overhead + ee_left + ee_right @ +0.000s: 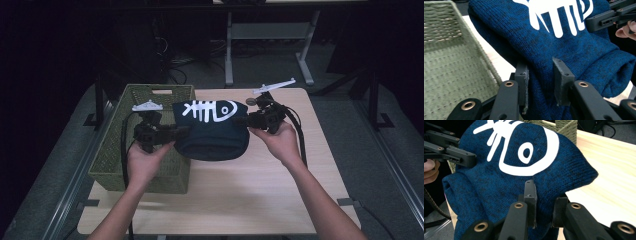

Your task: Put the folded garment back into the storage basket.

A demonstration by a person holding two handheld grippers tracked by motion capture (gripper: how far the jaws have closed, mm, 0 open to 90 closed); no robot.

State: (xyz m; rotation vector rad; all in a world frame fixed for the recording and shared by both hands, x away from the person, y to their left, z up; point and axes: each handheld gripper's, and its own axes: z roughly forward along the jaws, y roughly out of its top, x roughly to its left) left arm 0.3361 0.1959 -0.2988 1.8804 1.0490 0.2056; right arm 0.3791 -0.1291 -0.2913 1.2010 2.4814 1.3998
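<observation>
On the worktop (pixel 240 195) the basket (pixel 150 150) stands at the left edge, and the knit garment (pixel 212 132) hangs just right of it, between the left gripper (pixel 175 134) and right gripper (pixel 242 120).

The knit garment (pixel 212 132) was dark blue with a white fishbone print; the basket (pixel 117 155) was green; the tabletop (pixel 260 195) was light wood.

No legible text, brand, label or number on any surface. Only sign: white fish-skeleton graphic (pixel 210 110) printed on the blue knit (pixel 212 132). High view shows the whole figure, round head with eye at one end, ribs and tail at the other. Left gripper view shows the rib bars (pixel 554 15); right gripper view shows the head ring and eye dot (pixel 527 151)
</observation>
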